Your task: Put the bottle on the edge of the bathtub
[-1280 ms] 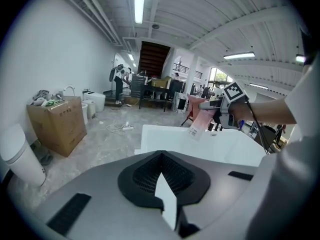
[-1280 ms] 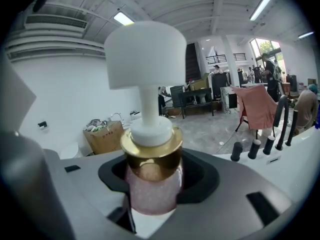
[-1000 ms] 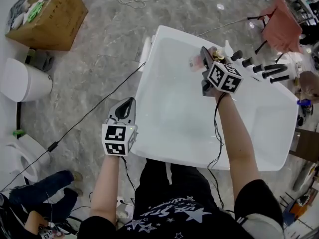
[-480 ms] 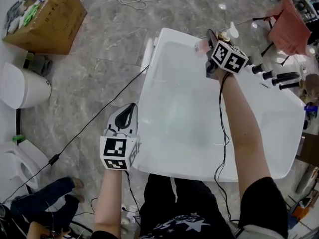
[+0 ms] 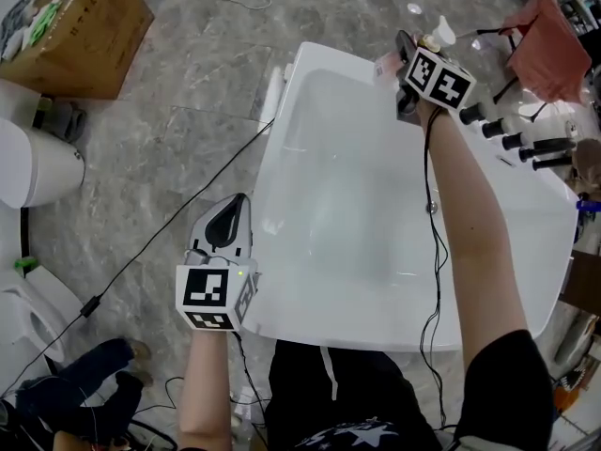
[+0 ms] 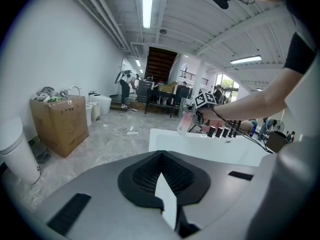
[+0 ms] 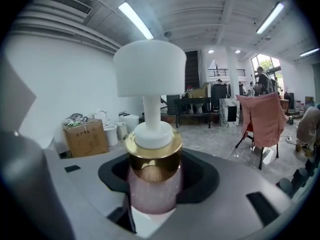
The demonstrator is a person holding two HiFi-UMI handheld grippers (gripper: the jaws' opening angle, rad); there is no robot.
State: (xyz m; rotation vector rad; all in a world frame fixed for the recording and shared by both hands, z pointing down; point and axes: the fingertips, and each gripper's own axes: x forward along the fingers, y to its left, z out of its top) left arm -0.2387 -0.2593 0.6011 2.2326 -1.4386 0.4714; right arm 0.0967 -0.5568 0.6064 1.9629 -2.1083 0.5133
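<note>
Glossy smooth bathtub [image 5: 347, 214], polished stone-look floor [image 5: 169, 139], shiny gold-metal collar [image 7: 153, 153] on bottle [image 7: 152, 190].

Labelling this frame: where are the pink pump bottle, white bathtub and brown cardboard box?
Pink pump bottle [image 7: 152, 189]: right gripper view, pink body.
White bathtub [image 5: 357, 325]: head view, near rim.
Brown cardboard box [image 5: 94, 36]: head view, bare brown panel.

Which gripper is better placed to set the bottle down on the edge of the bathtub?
Right. The right gripper already holds the bottle at the far rim of the bathtub. The left gripper is shut and empty, off beside the tub's near left side.
</note>
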